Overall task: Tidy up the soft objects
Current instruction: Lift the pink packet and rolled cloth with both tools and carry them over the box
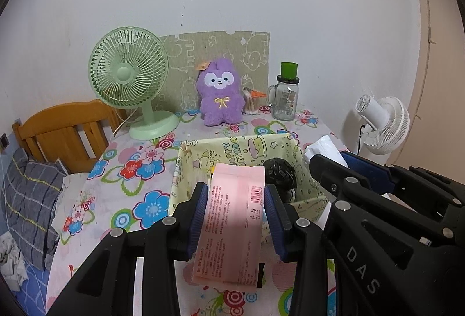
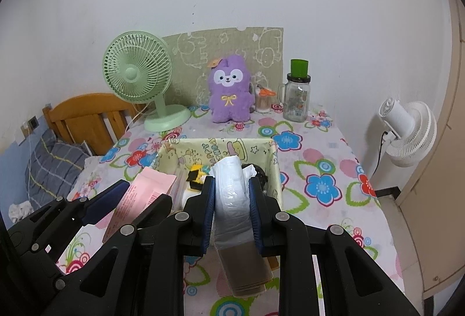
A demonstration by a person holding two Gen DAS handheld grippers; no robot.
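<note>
Hovering side by side just short of the box [image 2: 274, 170], both grippers are loaded. The left gripper [image 1: 235, 217] pinches a pink pack [image 1: 232, 226] across its width, long axis running toward the box, far end over the near rim. The right gripper [image 2: 231, 214] squeezes a plastic-wrapped white roll [image 2: 231, 188], brown at its near end, also pointing boxward. Each pack looks flat and crinkly. Inside the box sit something black and something yellow. Beyond the box stands a purple plush [image 1: 220, 92].
</note>
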